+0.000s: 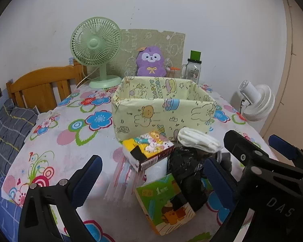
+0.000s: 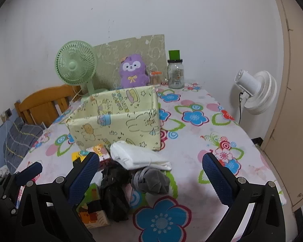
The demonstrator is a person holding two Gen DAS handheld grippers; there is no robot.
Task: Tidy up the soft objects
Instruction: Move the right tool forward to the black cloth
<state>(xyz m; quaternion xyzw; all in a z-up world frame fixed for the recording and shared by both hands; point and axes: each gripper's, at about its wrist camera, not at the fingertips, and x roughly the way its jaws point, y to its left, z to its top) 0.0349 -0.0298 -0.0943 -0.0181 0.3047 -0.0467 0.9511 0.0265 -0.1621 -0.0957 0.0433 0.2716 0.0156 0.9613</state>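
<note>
Both my grippers, left and right, gape empty; socks lie between fingers, box beyond (ready bin).

I can't see the yellow box's floor beyond my left jaws. Between them, the clear packet is blurred, and the green tissue pack sits half hidden behind my right gripper's left finger
</note>
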